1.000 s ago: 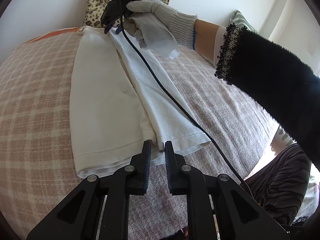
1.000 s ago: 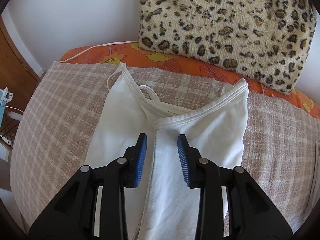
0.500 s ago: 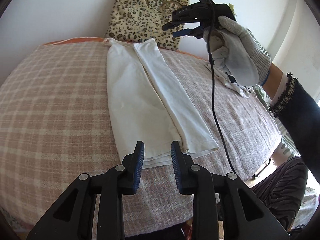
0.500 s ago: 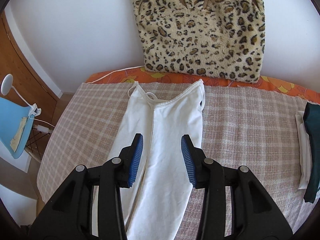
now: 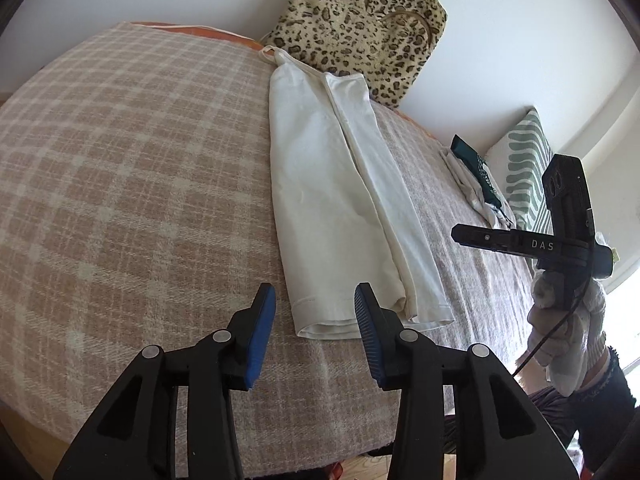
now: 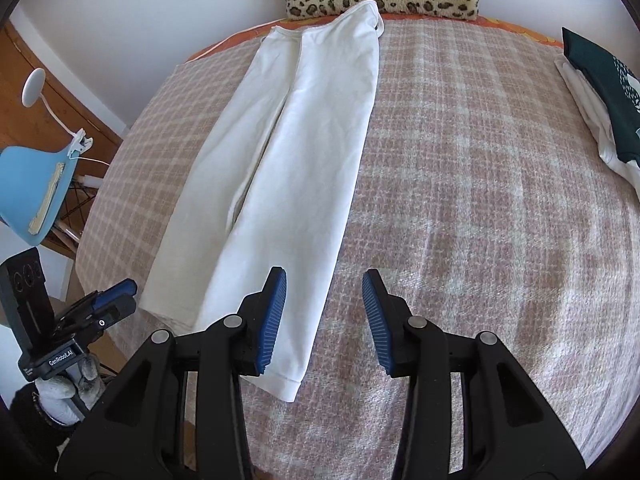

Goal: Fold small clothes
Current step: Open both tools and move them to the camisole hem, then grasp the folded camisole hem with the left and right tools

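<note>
Left gripper (image 5: 315,307): jaws wide apart, nothing between pads, held above bed. White top (image 5: 340,200) flat on checked blanket (image 5: 132,184), one long side folded over lengthwise. Hem just ahead of left jaws; straps at far end, near leopard cushion (image 5: 360,20).

Right gripper (image 6: 325,307): jaws spread, empty. Hem corner of top under its left finger (image 6: 274,312); bare blanket between and right of jaws. Stack of folded clothes (image 6: 600,92) far right of right jaws, well apart from top.
</note>
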A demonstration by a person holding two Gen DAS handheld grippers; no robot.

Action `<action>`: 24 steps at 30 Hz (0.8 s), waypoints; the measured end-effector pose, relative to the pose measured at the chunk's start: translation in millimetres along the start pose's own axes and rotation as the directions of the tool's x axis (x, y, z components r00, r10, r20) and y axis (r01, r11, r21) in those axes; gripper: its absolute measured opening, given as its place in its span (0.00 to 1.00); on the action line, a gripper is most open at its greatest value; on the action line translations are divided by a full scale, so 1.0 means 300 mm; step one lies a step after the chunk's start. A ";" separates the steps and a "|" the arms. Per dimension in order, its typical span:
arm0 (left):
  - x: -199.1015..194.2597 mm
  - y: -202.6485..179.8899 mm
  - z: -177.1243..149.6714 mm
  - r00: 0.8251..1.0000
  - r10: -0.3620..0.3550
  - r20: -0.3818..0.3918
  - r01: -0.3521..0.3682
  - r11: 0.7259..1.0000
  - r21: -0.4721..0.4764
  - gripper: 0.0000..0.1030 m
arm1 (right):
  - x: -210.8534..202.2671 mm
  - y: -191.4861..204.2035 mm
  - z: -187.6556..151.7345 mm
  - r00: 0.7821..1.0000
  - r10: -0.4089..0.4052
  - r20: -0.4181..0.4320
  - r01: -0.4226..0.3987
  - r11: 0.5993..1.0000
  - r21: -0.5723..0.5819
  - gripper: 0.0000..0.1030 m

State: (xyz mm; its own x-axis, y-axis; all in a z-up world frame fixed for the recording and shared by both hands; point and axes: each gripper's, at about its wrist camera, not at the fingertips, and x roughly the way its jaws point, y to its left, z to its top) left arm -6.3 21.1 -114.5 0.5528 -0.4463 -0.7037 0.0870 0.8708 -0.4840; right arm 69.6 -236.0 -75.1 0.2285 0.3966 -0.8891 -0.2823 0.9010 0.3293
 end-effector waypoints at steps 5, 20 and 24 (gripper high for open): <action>0.059 -0.011 0.010 0.998 0.048 -0.026 -0.048 0.998 0.031 0.40 | 0.052 0.037 -0.088 0.998 0.003 -0.063 -0.004 1.000 -0.023 0.41; 0.049 0.050 -0.019 0.999 0.050 0.004 -0.050 0.996 0.069 0.04 | 0.084 0.133 -0.152 0.986 -0.167 0.001 0.165 0.969 -0.186 0.29; 0.047 0.046 -0.036 0.998 0.068 0.012 -0.069 0.993 0.094 0.04 | 0.084 0.139 -0.150 0.984 -0.176 0.007 0.174 0.965 -0.198 0.28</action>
State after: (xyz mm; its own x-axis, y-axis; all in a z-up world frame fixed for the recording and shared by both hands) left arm -6.2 24.8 -136.6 0.5671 -0.3832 -0.7291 0.1259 0.9151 -0.3830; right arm 21.6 -196.2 -97.9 0.2814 0.2333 -0.9308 -0.4174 0.9032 0.1002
